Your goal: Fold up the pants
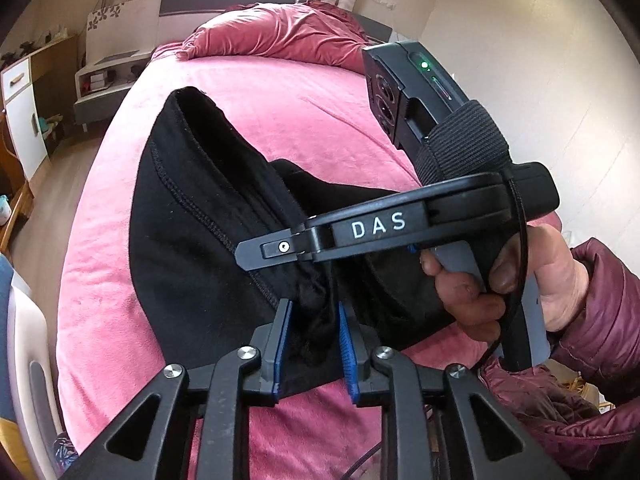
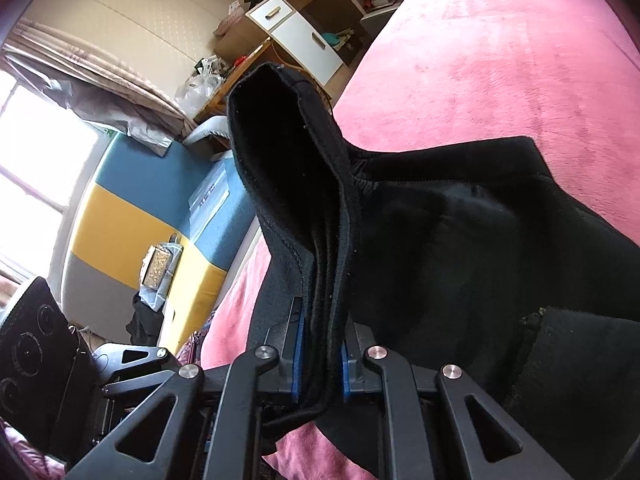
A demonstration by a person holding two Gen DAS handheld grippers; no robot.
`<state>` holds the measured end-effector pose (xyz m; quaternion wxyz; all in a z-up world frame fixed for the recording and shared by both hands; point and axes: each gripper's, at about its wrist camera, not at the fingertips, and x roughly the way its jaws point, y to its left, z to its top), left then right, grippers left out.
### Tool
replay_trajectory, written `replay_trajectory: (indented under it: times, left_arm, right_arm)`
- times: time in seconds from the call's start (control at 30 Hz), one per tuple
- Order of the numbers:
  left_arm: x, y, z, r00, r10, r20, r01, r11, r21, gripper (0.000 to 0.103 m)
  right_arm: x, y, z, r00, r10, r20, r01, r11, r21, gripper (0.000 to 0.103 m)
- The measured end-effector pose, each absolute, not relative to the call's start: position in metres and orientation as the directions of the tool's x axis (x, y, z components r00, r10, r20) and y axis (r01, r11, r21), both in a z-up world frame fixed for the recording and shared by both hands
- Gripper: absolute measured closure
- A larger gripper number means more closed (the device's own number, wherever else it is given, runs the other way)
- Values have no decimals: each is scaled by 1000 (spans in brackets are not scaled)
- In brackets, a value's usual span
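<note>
Black pants (image 1: 192,216) lie bunched on a pink bed (image 1: 300,92), with one folded part lifted and its hem standing up. In the left wrist view my left gripper (image 1: 314,320) stands a little open around a loose bunch of the black cloth, and the right pad's ribbed blue face shows bare. My right gripper (image 1: 280,248), held by a person's hand (image 1: 560,272), reaches across just above it into the same cloth. Seen from the right wrist, my right gripper (image 2: 320,344) is shut on several stacked layers of the pants (image 2: 460,240).
A rumpled red duvet (image 1: 280,32) lies at the head of the bed, under a window. A wood and white cabinet (image 2: 304,36) stands beyond the bed's far edge. A blue, yellow and grey padded bench (image 2: 140,208) sits beside the bed (image 2: 480,60).
</note>
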<state>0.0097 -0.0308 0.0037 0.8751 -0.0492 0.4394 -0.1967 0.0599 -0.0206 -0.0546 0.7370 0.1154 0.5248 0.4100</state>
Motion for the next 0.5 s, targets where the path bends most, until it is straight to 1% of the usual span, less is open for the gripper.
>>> replay_trajectory:
  times: [0.2,0.3,0.4,0.5]
  left_arm:
    - [3,-24,5,545,-391,-742,316,915,-250,78]
    - [2,-20,8,543,-429,-722,336,899,-281,77]
    - [1,-1,13,509,-548,-663,372,835,-405,77]
    - [3,38,25,514,-650,-559,374,757,-536,77]
  right_arm:
    - [54,-33,-51,141,737,-661,-475,636,608,89]
    - [52,-38,-48,162,735,-658,-466,645,606,89]
    - [50,-45,-44,185,730,-658,-455,657,601,90]
    - [47,-52,-38,207,730,-651,-441,664,604,90]
